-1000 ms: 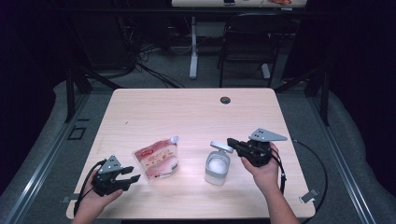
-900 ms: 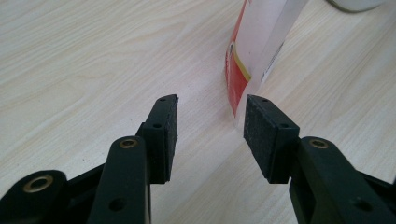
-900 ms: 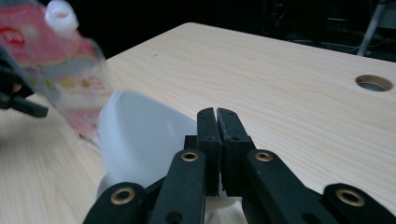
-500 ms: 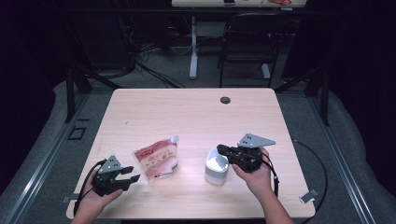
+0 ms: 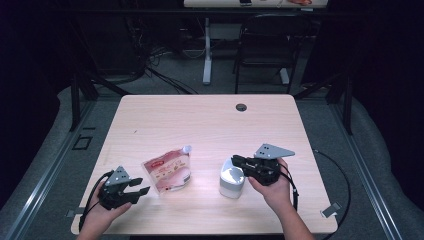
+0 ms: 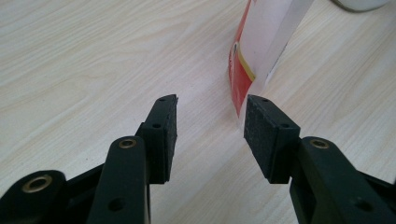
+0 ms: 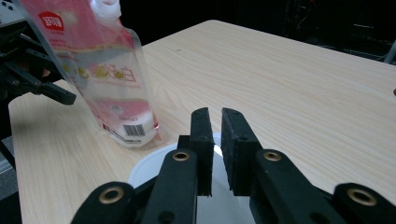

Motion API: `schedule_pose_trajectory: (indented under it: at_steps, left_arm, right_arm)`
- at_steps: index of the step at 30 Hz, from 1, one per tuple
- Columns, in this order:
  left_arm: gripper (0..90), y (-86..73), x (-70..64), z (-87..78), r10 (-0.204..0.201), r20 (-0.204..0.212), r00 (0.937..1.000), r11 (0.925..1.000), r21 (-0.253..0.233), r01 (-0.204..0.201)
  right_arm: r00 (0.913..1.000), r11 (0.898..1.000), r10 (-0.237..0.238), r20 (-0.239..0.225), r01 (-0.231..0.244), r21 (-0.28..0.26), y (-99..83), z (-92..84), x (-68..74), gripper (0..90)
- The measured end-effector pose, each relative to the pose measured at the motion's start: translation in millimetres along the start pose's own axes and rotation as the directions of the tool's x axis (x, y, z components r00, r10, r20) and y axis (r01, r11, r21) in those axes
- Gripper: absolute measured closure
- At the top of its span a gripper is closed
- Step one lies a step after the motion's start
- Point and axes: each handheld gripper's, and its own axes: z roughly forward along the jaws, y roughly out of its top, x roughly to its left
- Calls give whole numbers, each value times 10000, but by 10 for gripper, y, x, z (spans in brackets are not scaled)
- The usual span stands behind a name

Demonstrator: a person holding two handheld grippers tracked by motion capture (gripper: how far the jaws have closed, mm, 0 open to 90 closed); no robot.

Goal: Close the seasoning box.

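A white round container (image 5: pixel 231 180) stands near the table's front, right of the middle. My right gripper (image 5: pixel 236 161) hovers right over its top, jaws pointing left. In the right gripper view, my right gripper (image 7: pixel 215 116) has just been opening: its jaws stand a narrow gap apart with nothing between them, and the container's lid (image 7: pixel 149 168) lies below. A clear pouch with a red label and white spout (image 5: pixel 167 170) stands left of the container. Low by the front left edge, my left gripper (image 5: pixel 141 186) is open, and in its own view (image 6: pixel 210 119) it points at the pouch's edge (image 6: pixel 261 42).
The light wooden table (image 5: pixel 210 125) has a dark cable hole (image 5: pixel 241 107) near its far edge. Cables trail from both grippers off the front edge. A chair and desk legs stand on the floor beyond the table.
My right gripper has moved left and down, from beside the container to right above its top. The small white piece at its tip is no longer seen apart. The left gripper has not moved.
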Motion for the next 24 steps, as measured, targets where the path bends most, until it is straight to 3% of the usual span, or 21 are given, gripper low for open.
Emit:
schedule_pose_trajectory:
  at_steps: [17, 24]
  left_arm:
    - [542, -15, 26, -9, -187, -137, 9997, 9998, -22, 186]
    - [537, -37, 51, 9, -315, -307, 9990, 9995, -31, 314]
  right_arm:
    - [9999, 9999, -118, 88, 119, -94, 112, -91, 25, 770]
    - [9995, 9999, -129, 284, 129, 2, 94, -197, 31, 678]
